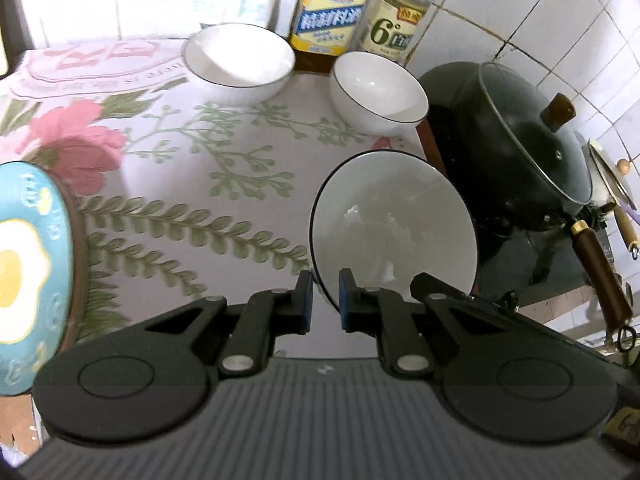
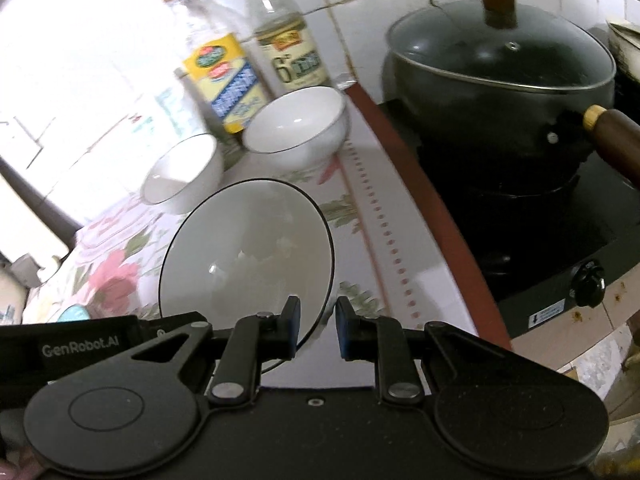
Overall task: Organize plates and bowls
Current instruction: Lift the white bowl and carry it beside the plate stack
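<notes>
2 grippers, my left (image 1: 325,300) and right (image 2: 317,328), each clench a white bowl's (image 1: 394,224) rim; only my left view shows the blue plate (image 1: 28,280), lower left.

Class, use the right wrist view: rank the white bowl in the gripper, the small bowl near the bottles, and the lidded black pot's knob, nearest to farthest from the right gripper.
1. White bowl: rim between the right gripper fingers.
2. Small bowl: farther up, by the bottles.
3. Pot knob: upper right, at the back.
</notes>
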Available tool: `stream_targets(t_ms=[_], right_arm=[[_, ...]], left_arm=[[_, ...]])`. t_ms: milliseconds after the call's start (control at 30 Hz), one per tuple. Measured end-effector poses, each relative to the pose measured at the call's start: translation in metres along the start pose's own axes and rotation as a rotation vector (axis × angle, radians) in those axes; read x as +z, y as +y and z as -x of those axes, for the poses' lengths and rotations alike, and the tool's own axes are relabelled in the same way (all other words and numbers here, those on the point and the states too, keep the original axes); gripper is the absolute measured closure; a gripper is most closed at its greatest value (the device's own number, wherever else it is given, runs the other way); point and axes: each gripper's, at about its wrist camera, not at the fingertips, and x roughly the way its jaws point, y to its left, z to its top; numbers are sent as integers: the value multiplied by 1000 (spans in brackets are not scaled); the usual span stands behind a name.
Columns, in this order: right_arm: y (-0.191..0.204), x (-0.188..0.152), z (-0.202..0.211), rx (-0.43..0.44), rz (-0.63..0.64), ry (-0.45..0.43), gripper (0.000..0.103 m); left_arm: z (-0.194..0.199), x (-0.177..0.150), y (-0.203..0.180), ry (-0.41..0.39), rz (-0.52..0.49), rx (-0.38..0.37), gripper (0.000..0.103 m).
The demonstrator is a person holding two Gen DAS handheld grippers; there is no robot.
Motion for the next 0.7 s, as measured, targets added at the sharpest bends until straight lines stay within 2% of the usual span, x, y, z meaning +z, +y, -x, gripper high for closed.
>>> stream_targets(t_ms=[167,400,700], right_arm=[[23,-7,13,21,66,-8,80],[52,-21,17,44,132,31,80],[71,-31,4,49,171,92,80]], left_arm=[[20,-10,16,-4,45,16,91],[40,-26,40,-8,73,56,91],[37,-36,55,-6,90,103,91]])
